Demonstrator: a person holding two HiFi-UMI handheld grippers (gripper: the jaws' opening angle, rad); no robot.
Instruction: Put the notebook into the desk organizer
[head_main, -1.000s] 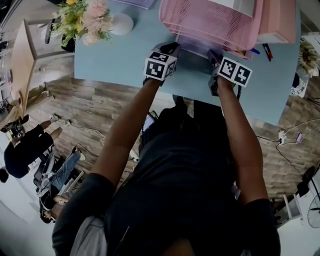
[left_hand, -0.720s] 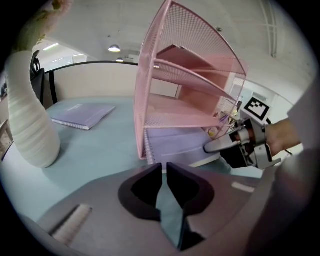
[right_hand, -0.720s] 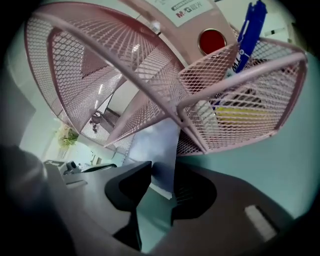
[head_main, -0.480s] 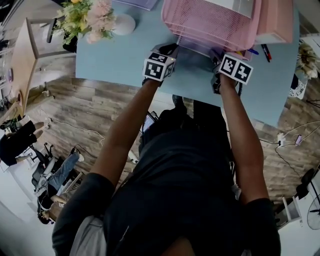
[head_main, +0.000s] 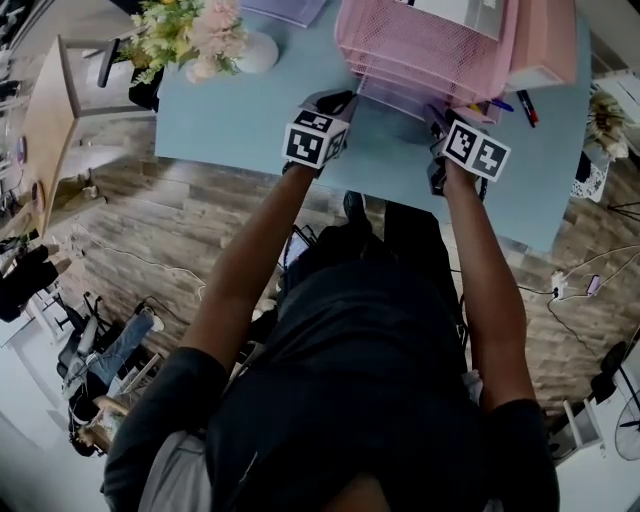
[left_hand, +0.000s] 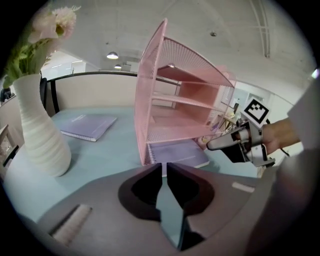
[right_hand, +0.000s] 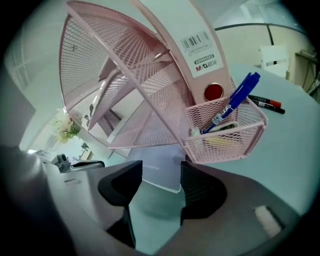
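Right gripper (right_hand: 161, 168) jaws just opened, notebook (left_hand: 177, 152) in organizer (left_hand: 150, 100); left gripper (left_hand: 164, 172) shut; vase (left_hand: 42, 135) near.

We look down on a pale blue table (head_main: 230, 120) standing on a wood-plank floor (head_main: 140, 230), a wooden stand (head_main: 45, 110) beside it and cables (head_main: 560, 292) trailing. Overhead we see round lamps (left_hand: 112, 55) lit in a grey ceiling (left_hand: 200, 25).

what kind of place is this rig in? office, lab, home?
Probably an office-style workspace, perhaps staged for recording: a pale blue desk carrying a pink mesh desk organizer with a notebook in its bottom tray and a blue pen in its side basket, plus cables trailing over the wood-look floor.
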